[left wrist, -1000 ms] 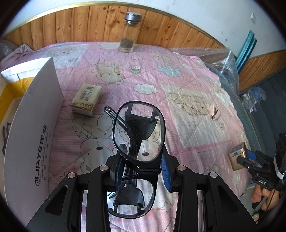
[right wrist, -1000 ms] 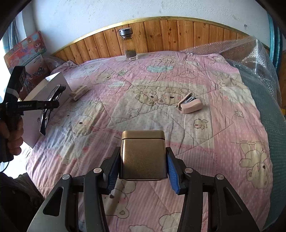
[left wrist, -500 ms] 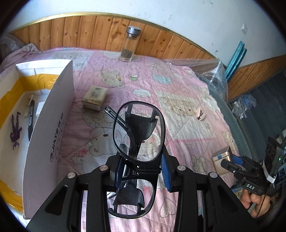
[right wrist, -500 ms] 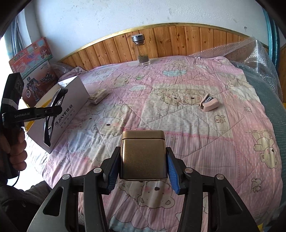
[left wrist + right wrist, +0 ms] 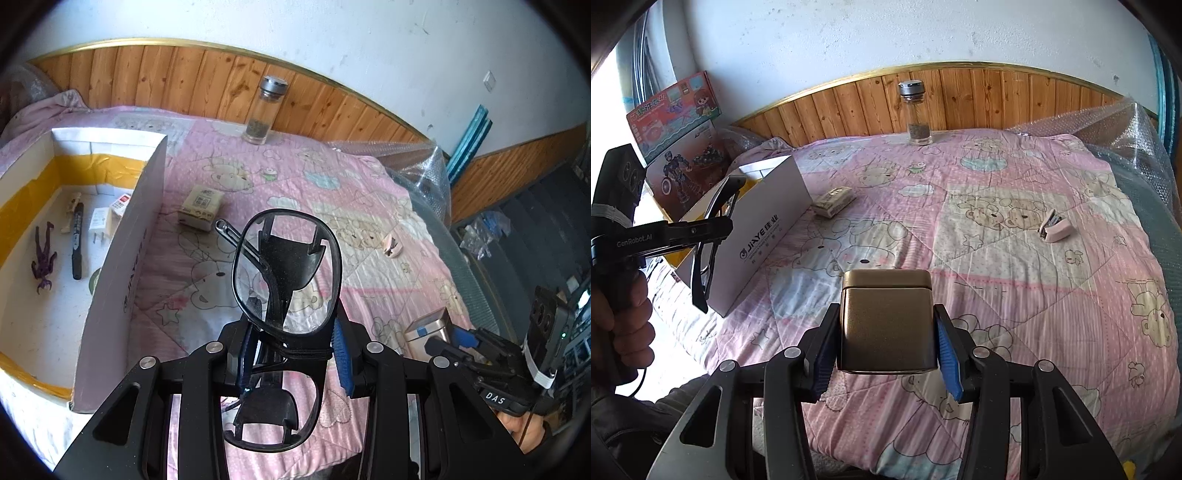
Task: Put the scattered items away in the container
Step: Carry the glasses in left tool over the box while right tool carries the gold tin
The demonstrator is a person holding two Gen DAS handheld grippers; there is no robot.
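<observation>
My left gripper [image 5: 293, 354] is shut on black-framed glasses [image 5: 286, 280], held above the pink quilt just right of the white cardboard box [image 5: 125, 236]. The box holds a purple figure [image 5: 43, 260], a black marker [image 5: 77, 245] and small packets. My right gripper [image 5: 886, 343] is shut on a gold square tin [image 5: 886, 321], held above the quilt near its front edge. In the right wrist view the left gripper [image 5: 713, 225] with the glasses [image 5: 709, 243] hangs beside the box [image 5: 764, 229]. The tin also shows in the left wrist view [image 5: 428, 332].
On the quilt lie a tissue pack [image 5: 201, 206] beside the box, a pink stapler [image 5: 1054, 229] at the right and a glass bottle [image 5: 916, 114] by the wooden headboard. Bubble wrap [image 5: 1137, 140] covers the bed's right side. A toy carton [image 5: 676, 147] stands behind the box.
My left gripper has risen and pulled back with the glasses, so the box's inside came into view. My right gripper has also risen and pulled back with the tin.
</observation>
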